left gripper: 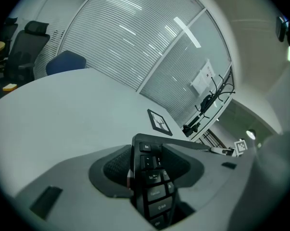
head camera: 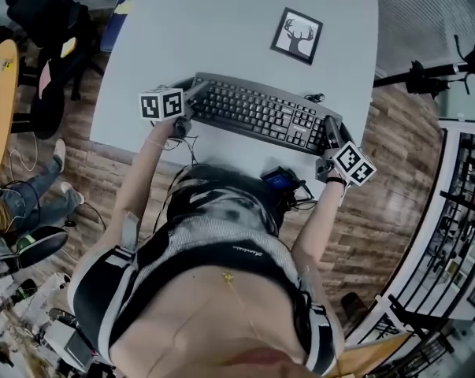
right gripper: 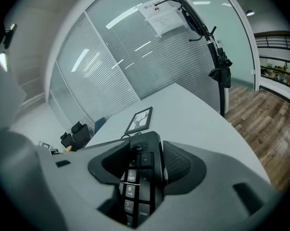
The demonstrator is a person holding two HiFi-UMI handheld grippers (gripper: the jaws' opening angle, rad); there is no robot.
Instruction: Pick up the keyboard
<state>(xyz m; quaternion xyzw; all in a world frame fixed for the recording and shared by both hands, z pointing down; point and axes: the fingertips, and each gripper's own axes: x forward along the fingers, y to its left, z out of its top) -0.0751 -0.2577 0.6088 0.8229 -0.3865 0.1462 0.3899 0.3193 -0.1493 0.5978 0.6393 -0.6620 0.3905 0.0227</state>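
A black keyboard [head camera: 257, 111] lies across the near part of the white table [head camera: 221, 30], slightly slanted. My left gripper [head camera: 188, 99] clamps its left end, and the Esc corner of the keyboard [left gripper: 152, 177] stands upright between the two padded jaws in the left gripper view. My right gripper [head camera: 332, 136] clamps the right end, where the numpad edge of the keyboard [right gripper: 140, 177] fills the gap between the jaws. Both grippers are shut on the keyboard. Whether it rests on the table or hangs just above it cannot be told.
A framed deer picture [head camera: 296, 35] lies on the table beyond the keyboard, seen also as the deer picture [right gripper: 140, 120]. A thin cable [head camera: 314, 98] trails from the keyboard's back edge. Office chairs [head camera: 44, 22] stand left of the table. Wooden floor [head camera: 387, 156] lies to the right.
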